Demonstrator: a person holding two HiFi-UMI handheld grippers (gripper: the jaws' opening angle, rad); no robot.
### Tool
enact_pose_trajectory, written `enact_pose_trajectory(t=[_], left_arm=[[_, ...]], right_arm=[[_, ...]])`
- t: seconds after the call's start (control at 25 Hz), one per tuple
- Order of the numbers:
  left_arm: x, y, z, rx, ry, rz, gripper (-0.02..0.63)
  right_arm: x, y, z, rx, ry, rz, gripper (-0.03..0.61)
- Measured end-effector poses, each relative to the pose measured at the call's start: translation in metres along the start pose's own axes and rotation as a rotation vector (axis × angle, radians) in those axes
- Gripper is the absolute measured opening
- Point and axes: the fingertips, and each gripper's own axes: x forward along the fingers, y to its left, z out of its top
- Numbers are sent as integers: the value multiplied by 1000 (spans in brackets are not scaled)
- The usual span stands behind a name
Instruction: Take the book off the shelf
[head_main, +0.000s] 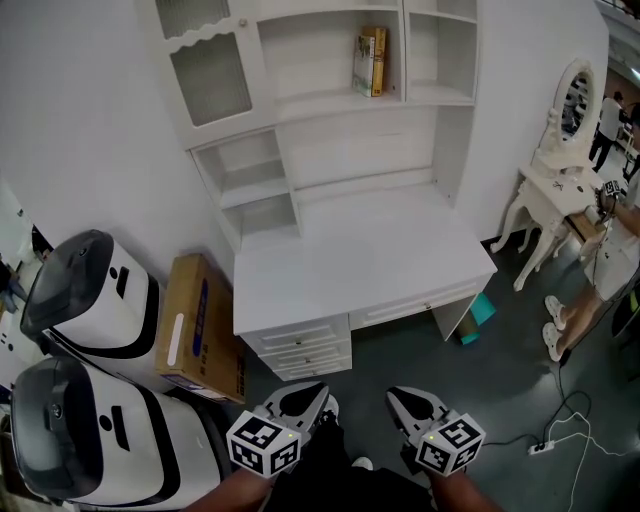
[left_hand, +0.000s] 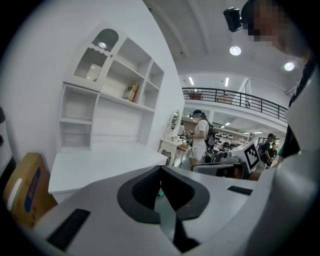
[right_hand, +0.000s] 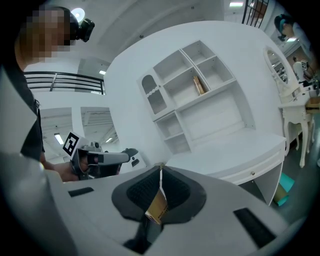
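The cover of the book (head_main: 370, 62) is too small to read. It stands on the shelf (head_main: 320, 103), well apart from the left gripper (head_main: 320, 390) and right gripper (head_main: 393, 393), both clenched empty.

Both grey hand-held grippers (head_main: 320, 392) (head_main: 395, 397) bear black-and-white marker cubes (head_main: 264, 443).

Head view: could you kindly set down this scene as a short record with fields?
yellow book: upright on the hutch shelf, untouched
desk: white, with drawers, below that shelf
left gripper: low in front of the desk, jaws together, empty
right gripper: beside it, jaws together, empty
cardboard box: left of the desk
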Motion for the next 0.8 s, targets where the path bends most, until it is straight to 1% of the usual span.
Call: enact_pose_trajectory(t=[0.24, 0.4, 0.64, 0.8], left_arm=[[30, 14, 12, 17, -9, -40, 11], [51, 28, 27, 39, -21, -60, 11], [79, 66, 50, 63, -27, -73, 11], [100, 101, 68, 60, -29, -75, 11]], right_arm=[[16, -23, 7, -4, -7, -32, 30], [32, -41, 19, -8, -15, -54, 31], [77, -63, 38, -20, -10, -62, 31], [112, -77, 55, -44, 7, -63, 31]])
